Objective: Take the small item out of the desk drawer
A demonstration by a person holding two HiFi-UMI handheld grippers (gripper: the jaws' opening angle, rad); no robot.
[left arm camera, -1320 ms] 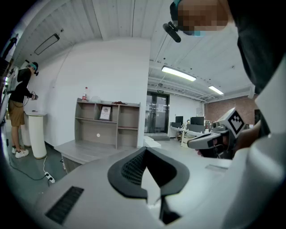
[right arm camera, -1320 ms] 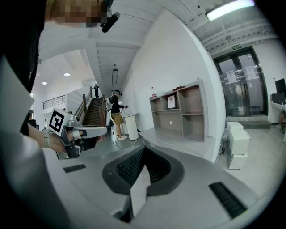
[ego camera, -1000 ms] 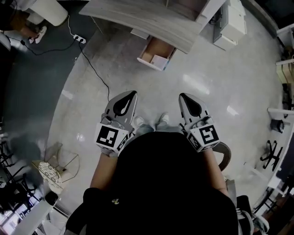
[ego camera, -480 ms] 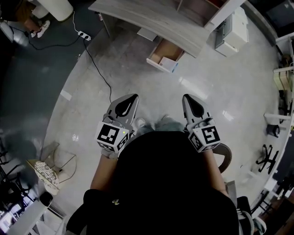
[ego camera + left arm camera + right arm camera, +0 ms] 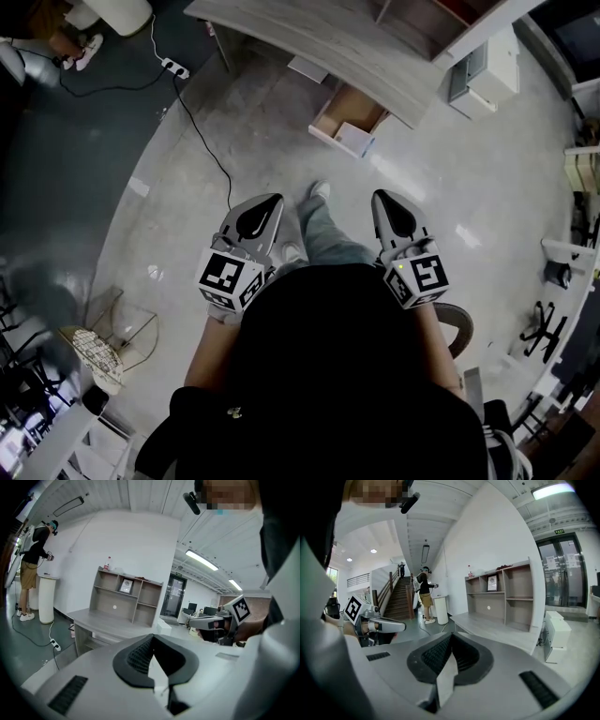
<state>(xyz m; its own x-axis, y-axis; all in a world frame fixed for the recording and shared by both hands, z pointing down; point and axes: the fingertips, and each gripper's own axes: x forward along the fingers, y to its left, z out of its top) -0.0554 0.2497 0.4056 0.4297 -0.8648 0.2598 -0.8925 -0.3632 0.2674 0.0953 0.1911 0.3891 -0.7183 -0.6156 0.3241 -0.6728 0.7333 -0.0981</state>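
Head view: two grippers are pointing forward over a pale floor, each carrying one marker cube. The left gripper (image 5: 269, 201) is keeping its jaws together with nothing between them, and the right gripper (image 5: 381, 200) is doing the same. Well ahead of both, one grey desk (image 5: 309, 37) is standing with one drawer (image 5: 334, 105) hanging open beneath its edge. One small item (image 5: 357, 139), a pale box, is lying inside the drawer at the end nearer the person, well apart from both grippers. One shoe (image 5: 319, 190) is showing between the grippers. One power strip (image 5: 174, 68) with one dark cable (image 5: 202, 131) is lying on the floor left of the desk. One white cabinet (image 5: 487, 70) is standing to the desk's right. Left gripper view: the two jaws are meeting at their tips, holding nothing. One shelf unit (image 5: 126, 597) is sitting on the desk. One other person (image 5: 33, 559) is standing beside one white cylinder (image 5: 46, 597) at far left. The right gripper is showing at the right edge. The drawer cannot be made out here. Right gripper view: the two jaws are pressing together, empty. The left gripper is showing at left, and one staircase (image 5: 398, 603) is rising behind it.
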